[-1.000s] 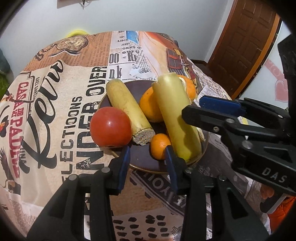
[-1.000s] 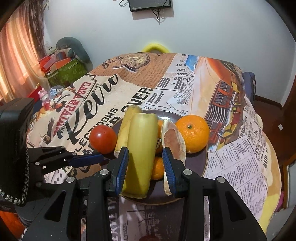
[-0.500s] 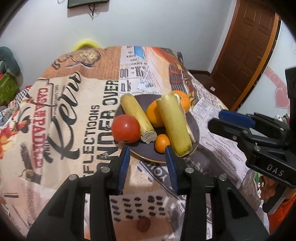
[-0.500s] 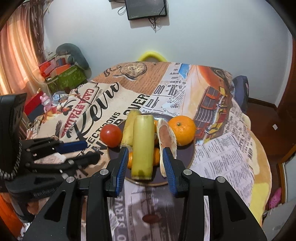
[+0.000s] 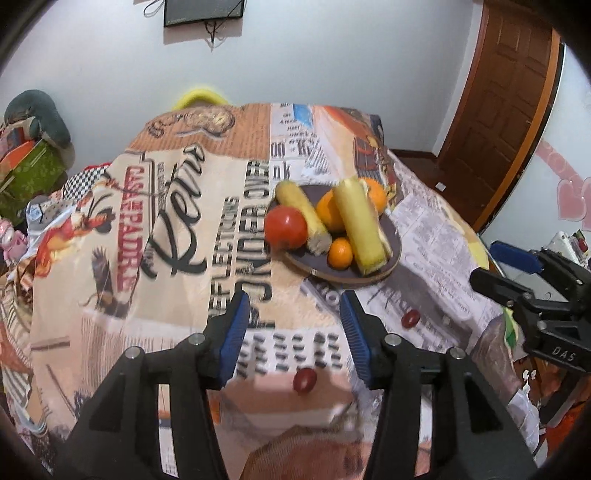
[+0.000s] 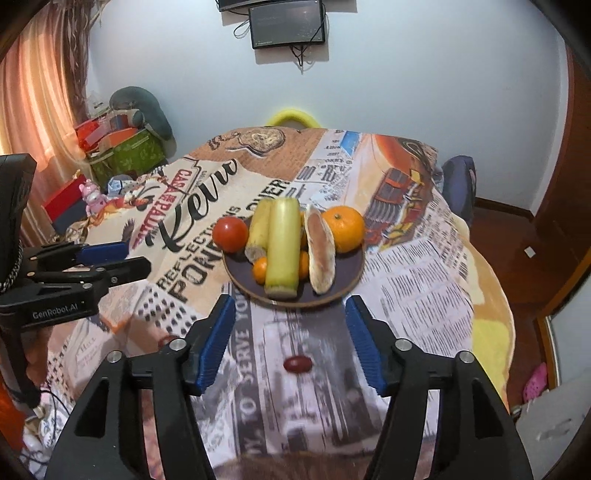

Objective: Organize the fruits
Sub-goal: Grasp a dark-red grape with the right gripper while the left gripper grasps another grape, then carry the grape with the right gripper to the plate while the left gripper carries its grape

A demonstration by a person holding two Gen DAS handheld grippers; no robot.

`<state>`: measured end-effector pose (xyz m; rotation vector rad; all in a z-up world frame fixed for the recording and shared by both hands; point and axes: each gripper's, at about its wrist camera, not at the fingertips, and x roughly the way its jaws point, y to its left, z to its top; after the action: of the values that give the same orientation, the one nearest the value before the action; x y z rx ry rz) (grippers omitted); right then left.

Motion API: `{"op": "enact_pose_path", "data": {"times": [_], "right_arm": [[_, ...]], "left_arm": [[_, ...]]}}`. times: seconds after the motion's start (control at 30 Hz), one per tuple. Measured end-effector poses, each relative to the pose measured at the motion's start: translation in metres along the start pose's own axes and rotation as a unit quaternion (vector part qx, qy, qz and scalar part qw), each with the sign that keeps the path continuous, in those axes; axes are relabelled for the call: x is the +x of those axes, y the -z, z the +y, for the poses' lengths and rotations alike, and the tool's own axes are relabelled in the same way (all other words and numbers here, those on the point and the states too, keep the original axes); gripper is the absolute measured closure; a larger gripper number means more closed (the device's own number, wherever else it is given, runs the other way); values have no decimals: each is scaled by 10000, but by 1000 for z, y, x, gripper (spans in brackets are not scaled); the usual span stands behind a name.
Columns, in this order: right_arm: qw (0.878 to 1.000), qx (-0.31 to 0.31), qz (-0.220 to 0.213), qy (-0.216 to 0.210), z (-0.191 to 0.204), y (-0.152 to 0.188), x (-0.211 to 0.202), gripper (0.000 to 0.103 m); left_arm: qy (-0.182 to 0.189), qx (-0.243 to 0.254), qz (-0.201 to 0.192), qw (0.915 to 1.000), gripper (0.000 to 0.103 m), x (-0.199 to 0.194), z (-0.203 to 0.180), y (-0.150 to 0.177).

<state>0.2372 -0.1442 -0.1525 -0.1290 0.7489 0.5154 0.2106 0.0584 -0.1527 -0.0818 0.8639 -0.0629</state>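
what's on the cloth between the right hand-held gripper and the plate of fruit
One small dark red grape lies on the tablecloth, between the open right hand-held gripper and the plate; the right wrist view shows it.

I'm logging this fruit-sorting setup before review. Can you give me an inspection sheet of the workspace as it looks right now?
Surface: table under a newspaper-print cloth.
Job's things: dark plate carrying a tomato, large orange, two small oranges, pale yellow-green pieces, one split roll-like piece. Two small dark red fruits lie loose on the cloth.
Clutter: nothing seen on the table.
Grippers: left gripper and right gripper open, jaws just widened, nothing between them.
Cables: cords under the wall screen.
Surroundings: wooden door, curtain, boxes and toys at left.
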Motion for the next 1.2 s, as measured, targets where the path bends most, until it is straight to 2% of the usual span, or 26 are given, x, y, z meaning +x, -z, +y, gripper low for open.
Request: {"op": "enact_pose_path", "data": {"times": [0.17,0.47,0.57,0.7,0.8,0.9,1.03,1.1,1.2], "right_arm": [[9997,40,230,-6,-5,15,3,44],[9972,171,732,10,-10,47,26,44],[9955,198,919,-80,-10,55,36,45],[9936,272,1080,-203,-10,60,49,58],[9923,315,1161,-292,-10,62,58,60],[9914,312,1223,-336,-9,61,68,66],[9909,391,1245,-339,-12,59,79,70],[9911,415,1217,-338,-13,58,82,76],[9914,429,1191,-337,-14,55,85,79]], "left_arm": [[-35,-86,228,9997,46,9,0,22],[7,-114,742,9972,47,46,-5,54],[84,-97,819,9966,55,53,-5,61],[118,-44,899,9959,66,61,-5,67],[103,-53,833,9965,70,62,-4,68],[108,-27,791,9968,81,64,-4,68],[174,-32,754,9970,84,64,-3,68],[178,-24,754,9970,85,63,-3,68],[191,-13,758,9969,85,63,-3,67]]}}
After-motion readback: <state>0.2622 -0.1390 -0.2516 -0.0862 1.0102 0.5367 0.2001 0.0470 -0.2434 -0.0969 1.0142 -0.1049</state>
